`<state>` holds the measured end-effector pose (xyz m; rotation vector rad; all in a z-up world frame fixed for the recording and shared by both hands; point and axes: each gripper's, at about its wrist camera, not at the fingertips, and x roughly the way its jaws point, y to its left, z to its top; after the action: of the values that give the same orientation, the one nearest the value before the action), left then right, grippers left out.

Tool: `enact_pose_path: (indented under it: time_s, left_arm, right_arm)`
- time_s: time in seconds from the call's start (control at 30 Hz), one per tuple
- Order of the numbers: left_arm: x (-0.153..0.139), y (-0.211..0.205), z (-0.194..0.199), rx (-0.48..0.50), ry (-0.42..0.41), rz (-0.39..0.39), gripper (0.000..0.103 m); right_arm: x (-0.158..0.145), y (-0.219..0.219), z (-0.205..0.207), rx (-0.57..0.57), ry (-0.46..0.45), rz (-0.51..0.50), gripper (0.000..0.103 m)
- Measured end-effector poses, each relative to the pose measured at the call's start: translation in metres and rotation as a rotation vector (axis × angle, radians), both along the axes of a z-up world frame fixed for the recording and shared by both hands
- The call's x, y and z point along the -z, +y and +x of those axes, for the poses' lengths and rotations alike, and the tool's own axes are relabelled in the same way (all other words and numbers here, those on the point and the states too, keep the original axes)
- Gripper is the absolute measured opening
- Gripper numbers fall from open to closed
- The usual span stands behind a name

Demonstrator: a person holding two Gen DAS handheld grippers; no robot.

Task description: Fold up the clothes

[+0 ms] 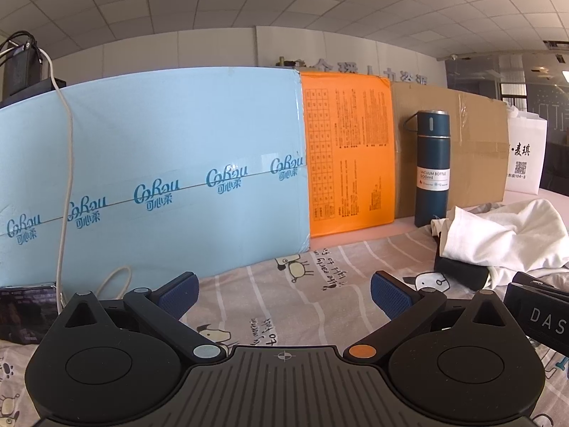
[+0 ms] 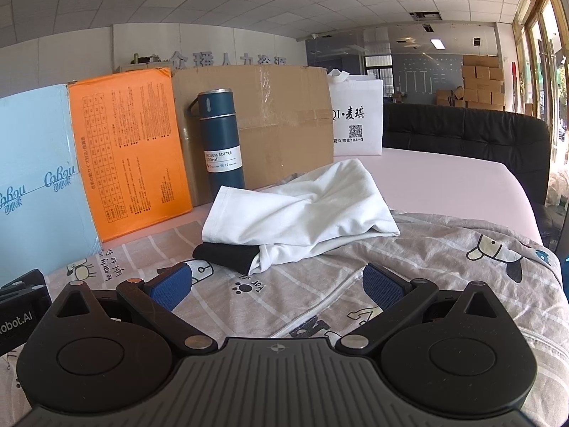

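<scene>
white garment (image 2: pixel 302 210) lies crumpled, not folded, over a black garment (image 2: pixel 225 254) on the patterned sheet (image 2: pixel 444 259), near the flask (image 2: pixel 220 142). left gripper (image 1: pixel 284 295) and right gripper (image 2: pixel 277 284): jaws wide apart, holding nothing. folding remains outstanding.

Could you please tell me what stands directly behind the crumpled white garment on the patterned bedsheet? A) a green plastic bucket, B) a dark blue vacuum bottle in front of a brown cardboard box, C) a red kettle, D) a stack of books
B: in the right wrist view, the dark blue cylindrical vacuum bottle stands upright just behind the crumpled white garment, against the brown cardboard box.
</scene>
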<state>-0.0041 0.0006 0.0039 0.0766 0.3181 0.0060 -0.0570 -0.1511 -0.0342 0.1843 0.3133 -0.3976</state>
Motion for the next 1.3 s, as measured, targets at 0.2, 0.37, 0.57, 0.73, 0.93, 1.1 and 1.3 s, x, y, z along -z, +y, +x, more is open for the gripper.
enact_pose_path:
  time_s: [0.2, 0.37, 0.57, 0.73, 0.93, 1.1, 1.3]
  left_arm:
    - [0.000, -0.006, -0.004, 0.002, -0.024, 0.016, 0.103]
    - [-0.004, -0.009, -0.010, -0.011, -0.055, 0.033, 0.103]
    - [-0.011, -0.008, -0.027, -0.058, -0.105, 0.037, 0.103]
    - [-0.015, -0.009, -0.048, -0.066, -0.139, 0.063, 0.103]
    - [-0.014, -0.005, -0.072, -0.073, -0.158, 0.080, 0.103]
    - [-0.014, 0.003, -0.093, -0.077, -0.185, 0.086, 0.103]
    - [-0.013, 0.020, -0.115, -0.072, -0.190, 0.057, 0.103]
  right_arm:
    - [-0.002, 0.000, -0.009, -0.047, -0.054, 0.026, 0.103]
    - [0.001, -0.004, -0.019, -0.076, -0.155, 0.060, 0.103]
    - [-0.003, -0.011, -0.024, -0.078, -0.178, 0.112, 0.103]
    - [-0.003, -0.017, -0.028, -0.144, -0.207, 0.176, 0.103]
    - [-0.002, -0.018, -0.036, -0.211, -0.275, 0.215, 0.103]
    - [-0.004, -0.015, -0.041, -0.260, -0.329, 0.218, 0.103]
    - [-0.006, -0.007, -0.046, -0.402, -0.319, 0.224, 0.103]
